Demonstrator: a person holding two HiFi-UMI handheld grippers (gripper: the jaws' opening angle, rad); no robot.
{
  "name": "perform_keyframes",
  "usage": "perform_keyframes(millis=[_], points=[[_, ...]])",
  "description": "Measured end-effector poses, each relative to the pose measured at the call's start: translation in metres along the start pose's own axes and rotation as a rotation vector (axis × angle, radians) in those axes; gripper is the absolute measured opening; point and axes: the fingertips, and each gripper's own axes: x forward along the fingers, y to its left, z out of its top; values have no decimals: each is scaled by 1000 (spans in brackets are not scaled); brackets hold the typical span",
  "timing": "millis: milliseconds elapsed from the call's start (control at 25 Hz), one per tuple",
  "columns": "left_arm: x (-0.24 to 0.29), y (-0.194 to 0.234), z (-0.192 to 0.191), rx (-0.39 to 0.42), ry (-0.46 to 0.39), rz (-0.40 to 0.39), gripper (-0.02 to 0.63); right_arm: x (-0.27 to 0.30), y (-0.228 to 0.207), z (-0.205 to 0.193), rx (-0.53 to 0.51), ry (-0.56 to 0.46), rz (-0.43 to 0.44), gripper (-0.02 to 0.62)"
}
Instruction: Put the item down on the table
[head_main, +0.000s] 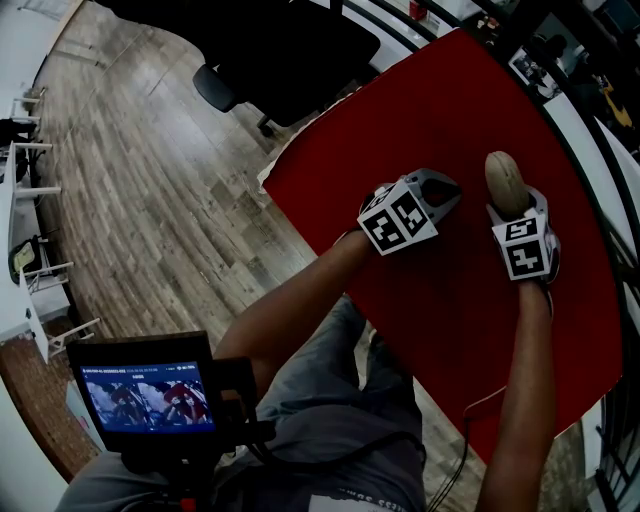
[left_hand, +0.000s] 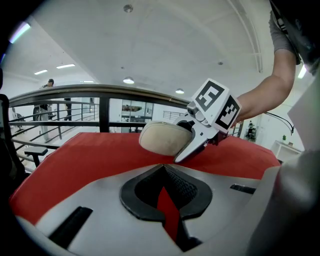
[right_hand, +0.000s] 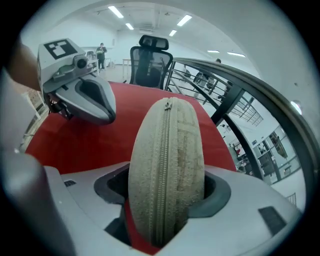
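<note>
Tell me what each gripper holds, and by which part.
The right gripper clamps a beige oval zippered fabric pouch by one end, across its flat sides. The left gripper holds nothing.

The item is a soft pouch (right_hand: 167, 170), light tan and fuzzy. It is shaped like a fat egg. A zipper runs down its middle from the top to the bottom, and the zipper is closed. The pouch stands up on its thin edge. The right gripper (head_main: 518, 215) pinches its lower part between its two jaws, and the rounded top sticks out past them. The pouch is over the red table (head_main: 430, 120), near the far side. I cannot tell if it touches the red top.
</note>
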Motion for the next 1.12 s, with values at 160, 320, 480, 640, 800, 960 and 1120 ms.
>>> perform_keyframes(millis=[160,320,480,640,800,960,1120], points=[[-1,-2,-2,2,4,0,5,0,10,4,-186,54,-14,275],[-2,0,-4,-7,12,0,5,2,17,8,-337,90,-19,275],[-3,3,-2,-4,5,5,5,-2,28,7,-380,99,21,289],[-5,6,-3,-9,17,5,5,-7,36,12,-382,84,72,305],[-7,1,0,-1,22,10,5,-16,43,13,-384,80,114,305],[-18,-10,14,14,15,10,5,-34,51,13,-371,69,135,305],[-31,-16,31,36,0,25,5,-50,57,12,-347,61,146,305]])
